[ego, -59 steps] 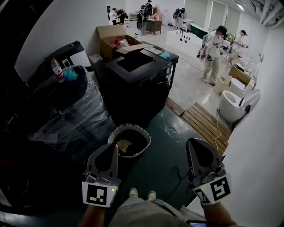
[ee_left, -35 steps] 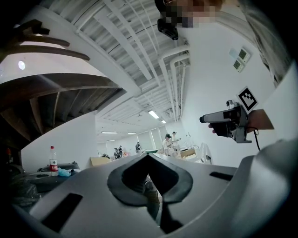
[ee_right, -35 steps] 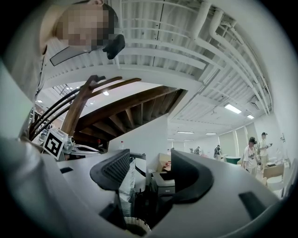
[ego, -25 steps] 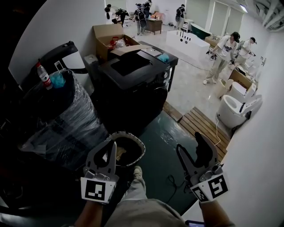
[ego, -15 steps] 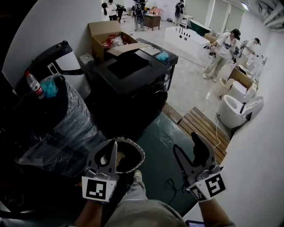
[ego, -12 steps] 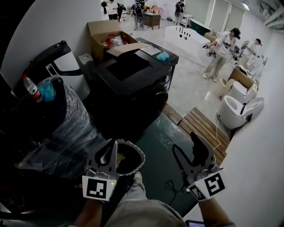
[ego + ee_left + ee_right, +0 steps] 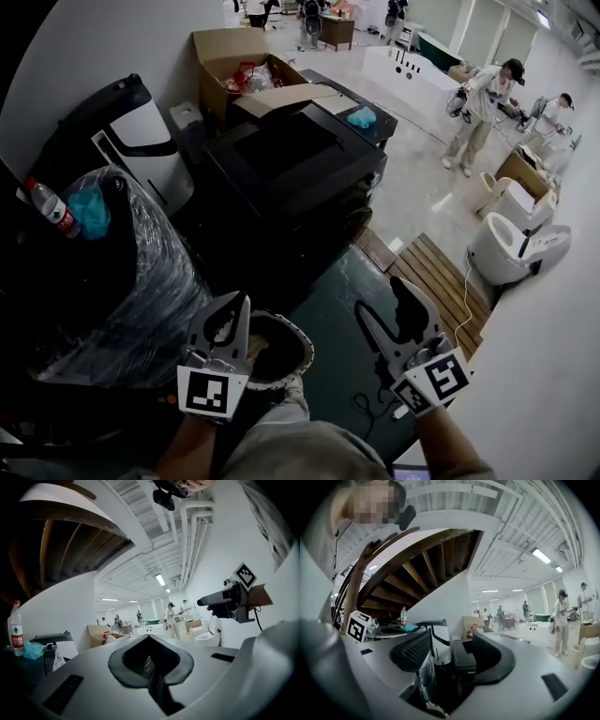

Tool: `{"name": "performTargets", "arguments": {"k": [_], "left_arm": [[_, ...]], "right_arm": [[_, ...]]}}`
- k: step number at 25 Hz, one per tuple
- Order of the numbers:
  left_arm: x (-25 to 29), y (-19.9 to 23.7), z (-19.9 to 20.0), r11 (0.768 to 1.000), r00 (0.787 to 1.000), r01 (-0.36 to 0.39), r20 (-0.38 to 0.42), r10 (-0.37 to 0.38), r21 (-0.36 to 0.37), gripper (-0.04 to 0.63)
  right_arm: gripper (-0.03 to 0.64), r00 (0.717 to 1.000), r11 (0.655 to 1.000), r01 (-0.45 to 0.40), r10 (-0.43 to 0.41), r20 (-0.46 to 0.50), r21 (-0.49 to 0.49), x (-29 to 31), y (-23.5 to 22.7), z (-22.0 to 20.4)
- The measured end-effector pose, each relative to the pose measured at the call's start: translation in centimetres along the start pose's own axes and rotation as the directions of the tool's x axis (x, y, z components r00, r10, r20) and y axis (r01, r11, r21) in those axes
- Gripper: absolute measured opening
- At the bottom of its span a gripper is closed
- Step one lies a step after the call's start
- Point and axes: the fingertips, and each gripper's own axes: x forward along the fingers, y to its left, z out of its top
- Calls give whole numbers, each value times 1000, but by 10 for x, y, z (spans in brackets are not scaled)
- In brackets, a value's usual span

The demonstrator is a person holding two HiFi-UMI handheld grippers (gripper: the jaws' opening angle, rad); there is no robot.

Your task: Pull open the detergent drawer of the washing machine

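The black washing machine (image 7: 291, 173) stands in the middle of the head view, its front facing lower right; I cannot make out its detergent drawer. My left gripper (image 7: 242, 302) hovers low at the left, well short of the machine, over a basket, its fingertips together and nothing in them. My right gripper (image 7: 384, 302) hangs at the right over the dark green floor, open and empty. In the right gripper view the machine (image 7: 464, 660) shows through the gap of the right gripper (image 7: 450, 656). The left gripper view shows the left gripper (image 7: 150, 641) with its pads meeting.
A plastic-wrapped black bundle (image 7: 112, 272) with a water bottle (image 7: 47, 208) stands left of the machine. A round basket (image 7: 277, 349) sits on the floor by my feet. A wooden slat platform (image 7: 441, 281), a toilet (image 7: 511, 248) and a white wall lie right. People (image 7: 478, 103) stand far back.
Both grippers and my view have moved forward, nearer the washing machine, which now looms larger. The basket has slid under the left gripper. Neither gripper's jaws have changed.
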Motion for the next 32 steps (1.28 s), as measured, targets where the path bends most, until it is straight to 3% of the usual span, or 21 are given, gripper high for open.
{"name": "performTargets", "arguments": {"k": [7,12,16,20,32], "left_arm": [[46,38,-32,1000,999,7,-50,-7,-17,11],[70,59,-54,999,998,-20,-59,18,-46,11],[83,71,-71,999,997,-35,-74,34,-18,11],[93,80,-84,995,996,-74,-60,71,-61,11],[133,83,-119,970,970,-227,-113,217,-85,11]], "right_arm": [[284,997,981,-41,53,-63,191,78,-22,-38],[295,991,922,-64,104,-84,383,120,-32,-81],[304,989,836,-71,129,-68,545,146,-40,-105],[318,990,723,-73,135,-37,687,169,-49,-128],[370,987,439,-54,157,-18,897,230,-101,-204]]}}
